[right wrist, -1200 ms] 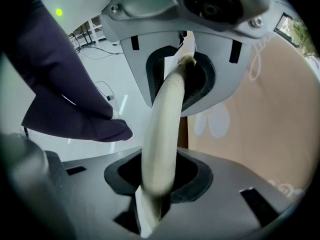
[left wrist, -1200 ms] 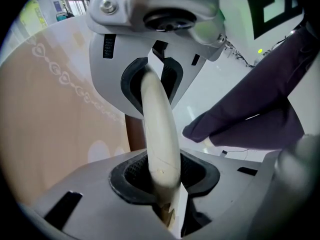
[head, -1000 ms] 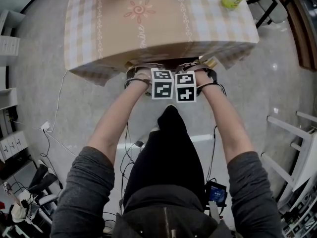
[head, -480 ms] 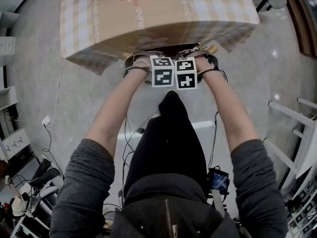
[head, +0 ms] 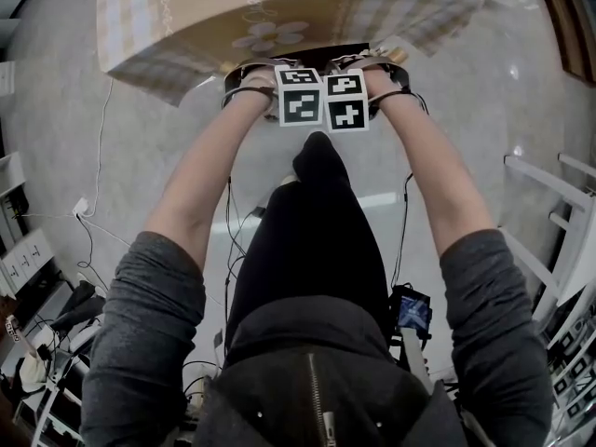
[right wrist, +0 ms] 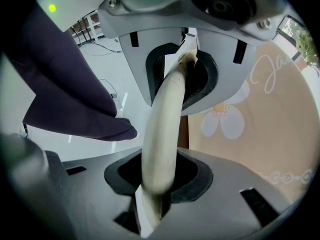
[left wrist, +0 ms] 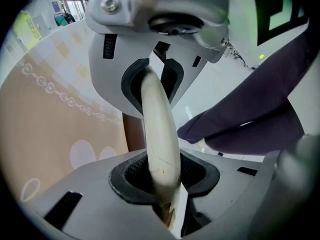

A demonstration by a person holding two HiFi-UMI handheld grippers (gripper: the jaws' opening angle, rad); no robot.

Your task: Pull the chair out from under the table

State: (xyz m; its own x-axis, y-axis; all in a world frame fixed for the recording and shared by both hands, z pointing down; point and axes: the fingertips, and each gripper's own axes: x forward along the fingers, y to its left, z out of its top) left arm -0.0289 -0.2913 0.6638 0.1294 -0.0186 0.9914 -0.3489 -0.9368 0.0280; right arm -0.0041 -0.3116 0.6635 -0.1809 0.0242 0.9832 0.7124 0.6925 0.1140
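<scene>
The chair is almost hidden under the table (head: 186,26); only its cream curved back rail (left wrist: 161,134) (right wrist: 162,129) shows plainly. My left gripper (left wrist: 159,134) is shut on this rail, which runs between both black pads. My right gripper (right wrist: 167,129) is shut on the same rail close beside it. In the head view both grippers point down at the table's near edge, side by side under their marker cubes, left (head: 300,105) and right (head: 345,110). A dark strip of the chair (head: 321,56) shows between the cloth's hem and the cubes.
A checked and beige tablecloth with flower prints (left wrist: 50,134) (right wrist: 260,119) hangs over the table's edge. The person's dark-trousered leg (head: 317,240) stands right behind the grippers. White frames (head: 559,212) stand at the right; cables (head: 93,226) and shelves lie at the left.
Table and grippers have shifted toward the top of the head view. Both grippers keep their hold on the rail, and slightly more of the dark chair shows below the cloth's hem.
</scene>
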